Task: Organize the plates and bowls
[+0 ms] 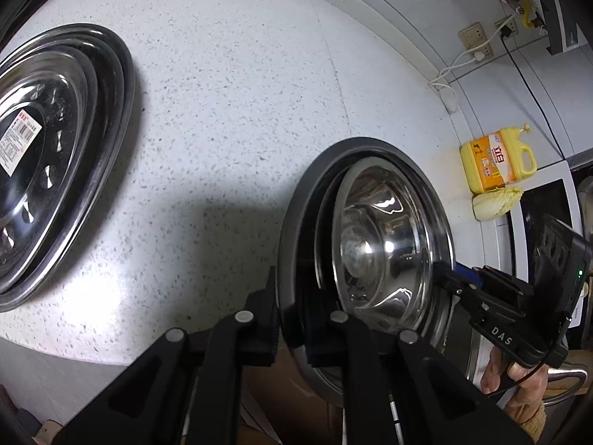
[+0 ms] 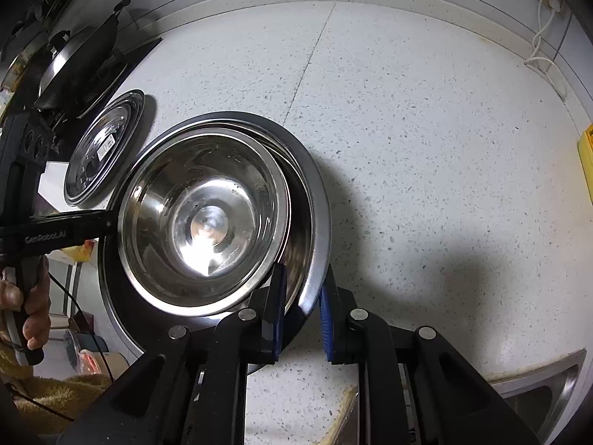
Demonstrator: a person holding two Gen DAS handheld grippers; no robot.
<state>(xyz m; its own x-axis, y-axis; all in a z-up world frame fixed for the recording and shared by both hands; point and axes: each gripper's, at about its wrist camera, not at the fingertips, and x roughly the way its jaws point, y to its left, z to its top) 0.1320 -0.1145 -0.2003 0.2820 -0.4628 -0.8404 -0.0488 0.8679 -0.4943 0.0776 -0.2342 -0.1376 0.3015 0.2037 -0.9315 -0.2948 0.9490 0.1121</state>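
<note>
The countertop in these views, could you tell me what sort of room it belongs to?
Most likely a home kitchen: a speckled countertop carries stacked steel bowls, a yellow detergent jug stands beside a cabbage, and a wok sits on a hob.

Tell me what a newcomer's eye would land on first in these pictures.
First, the shiny steel bowl nested off-centre inside the larger steel basin on the speckled white countertop, both grippers clamped on the basin's rim from opposite sides. Next, the stack of steel plates further left, and the yellow detergent bottle by the wall.
</note>
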